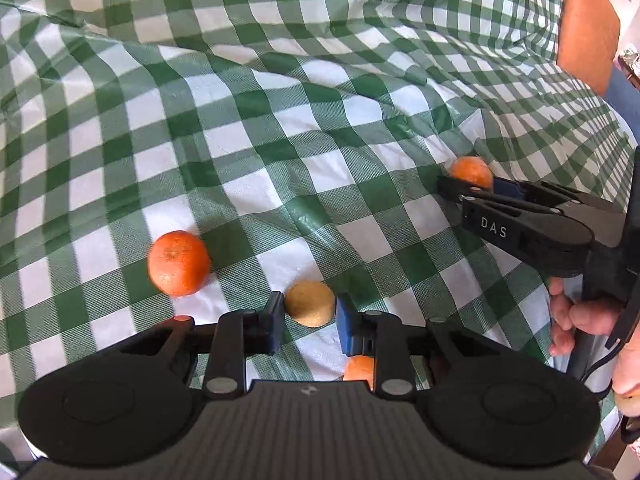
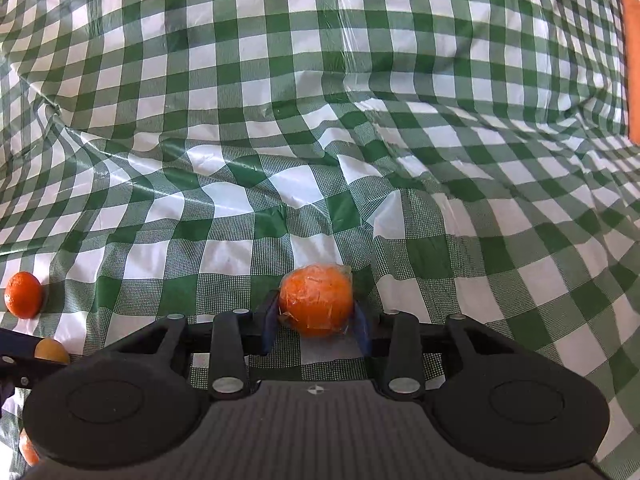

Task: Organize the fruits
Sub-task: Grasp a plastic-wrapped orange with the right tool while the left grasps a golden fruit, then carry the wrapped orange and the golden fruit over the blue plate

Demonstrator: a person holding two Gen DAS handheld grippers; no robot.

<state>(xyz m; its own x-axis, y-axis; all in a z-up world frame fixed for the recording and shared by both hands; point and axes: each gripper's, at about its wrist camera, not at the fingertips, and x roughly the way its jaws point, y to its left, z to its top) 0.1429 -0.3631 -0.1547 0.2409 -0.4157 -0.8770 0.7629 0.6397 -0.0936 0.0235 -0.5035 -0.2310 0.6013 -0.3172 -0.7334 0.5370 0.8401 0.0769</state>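
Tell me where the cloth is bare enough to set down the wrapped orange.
Bare cloth runs ahead of the right claw and off to its right, up to the raised fold. It is crowded to the left: a loose orange, the yellowish fruit between the left claw fingers, another orange beneath.

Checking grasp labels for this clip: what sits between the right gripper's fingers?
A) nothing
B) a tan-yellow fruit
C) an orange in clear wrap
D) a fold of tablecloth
C: in the right wrist view the plastic-wrapped orange sits pressed between the blue pads of the right gripper.
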